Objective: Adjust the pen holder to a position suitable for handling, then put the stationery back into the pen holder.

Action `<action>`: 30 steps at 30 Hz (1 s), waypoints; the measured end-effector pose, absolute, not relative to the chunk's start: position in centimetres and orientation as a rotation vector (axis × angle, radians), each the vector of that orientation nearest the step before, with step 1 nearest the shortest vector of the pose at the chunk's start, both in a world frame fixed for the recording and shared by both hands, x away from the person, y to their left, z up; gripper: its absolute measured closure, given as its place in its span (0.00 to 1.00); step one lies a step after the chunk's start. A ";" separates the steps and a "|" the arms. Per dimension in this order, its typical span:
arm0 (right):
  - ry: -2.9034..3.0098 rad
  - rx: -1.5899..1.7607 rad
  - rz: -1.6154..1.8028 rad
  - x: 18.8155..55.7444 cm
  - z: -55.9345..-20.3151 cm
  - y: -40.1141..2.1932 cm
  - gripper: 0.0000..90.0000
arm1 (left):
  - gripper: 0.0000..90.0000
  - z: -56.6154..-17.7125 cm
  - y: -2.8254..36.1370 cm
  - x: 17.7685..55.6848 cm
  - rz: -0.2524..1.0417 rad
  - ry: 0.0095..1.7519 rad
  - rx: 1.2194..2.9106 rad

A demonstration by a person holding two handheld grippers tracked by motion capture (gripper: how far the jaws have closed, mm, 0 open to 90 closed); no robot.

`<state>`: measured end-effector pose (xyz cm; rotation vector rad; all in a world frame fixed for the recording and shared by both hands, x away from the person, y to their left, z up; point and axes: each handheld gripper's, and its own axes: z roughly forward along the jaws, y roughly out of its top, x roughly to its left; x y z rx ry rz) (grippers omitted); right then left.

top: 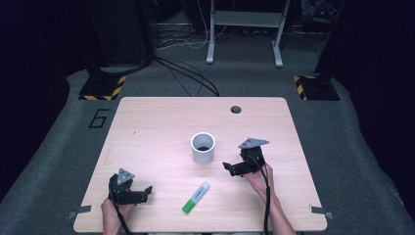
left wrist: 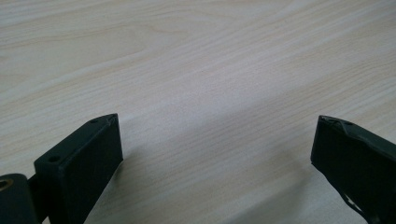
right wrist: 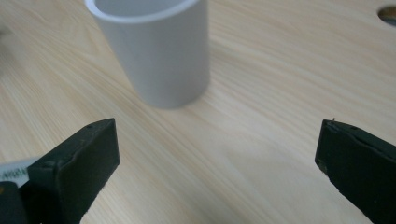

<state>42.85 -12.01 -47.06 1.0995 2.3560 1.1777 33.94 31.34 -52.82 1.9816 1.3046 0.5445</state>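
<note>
The table (top: 161, 122) is light wood with a round hole (top: 236, 109) near its far edge. A white cylindrical cup (top: 203, 148) stands upright near the middle of the table, its mouth open upward. A green highlighter with a white cap (top: 195, 198) lies flat on the wood nearer the person, on a diagonal, capped end toward the cup and well apart from it.

The right gripper (top: 231, 168) sits just right of the cup, near it but not touching, pointed leftward. Its jaws stand wide apart and hold nothing. In the right gripper view the cup (right wrist: 156, 51) stands ahead of the open jaws, left of centre, with bare wood between the jaws and the cup's base. A sliver of white shows at that view's lower left edge behind the left jaw; what it is cannot be told.

The left gripper (top: 146, 192) rests low at the near left of the table, well left of the highlighter. Its jaws are likewise wide and empty; the left gripper view shows bare wood between them.
</note>
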 end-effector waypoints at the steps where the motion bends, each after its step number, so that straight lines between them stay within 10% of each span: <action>1: 2.337 1.130 1.167 42.4 -47.7 -13.5 0.00 | 0.03 -52.6 31.3 33.7 0.541 1.299 1.979; 30: 2.153 1.412 0.944 40.0 -52.7 -21.9 0.00 | 0.04 -49.7 26.2 31.0 0.507 1.120 1.988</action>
